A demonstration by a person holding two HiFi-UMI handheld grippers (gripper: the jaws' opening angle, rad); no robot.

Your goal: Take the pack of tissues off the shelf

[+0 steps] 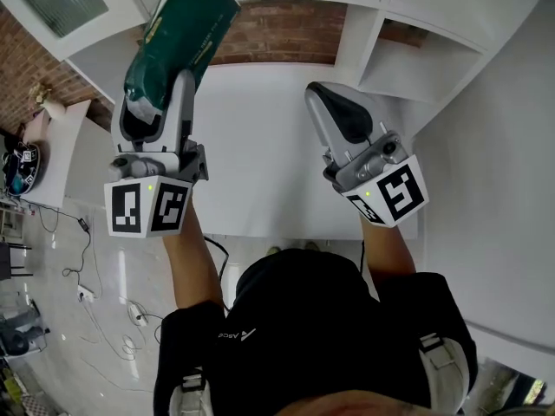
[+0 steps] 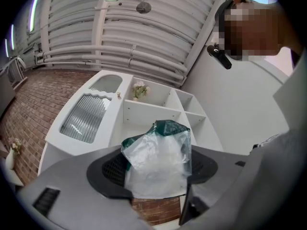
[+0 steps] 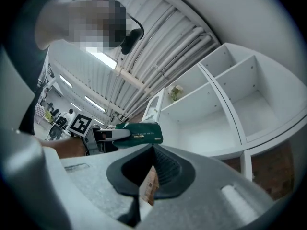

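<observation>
While the left gripper (image 1: 160, 94) stands at the left of the head view, its jaws are clamped on the clear-plastic end of the green pack of tissues (image 1: 182, 29). The pack is up in the air, clear of the white shelf (image 1: 434, 7), its green end pointing away from the person. The right gripper (image 1: 325, 98) is well apart to the right, jaws pressed together, nothing between them. Open shelf compartments lie beyond it.

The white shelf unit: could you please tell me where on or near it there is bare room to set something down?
The broad white surface below the brick wall is bare. The shelf compartments on the right look empty too. The one compartment holding a small plant is taken.
</observation>
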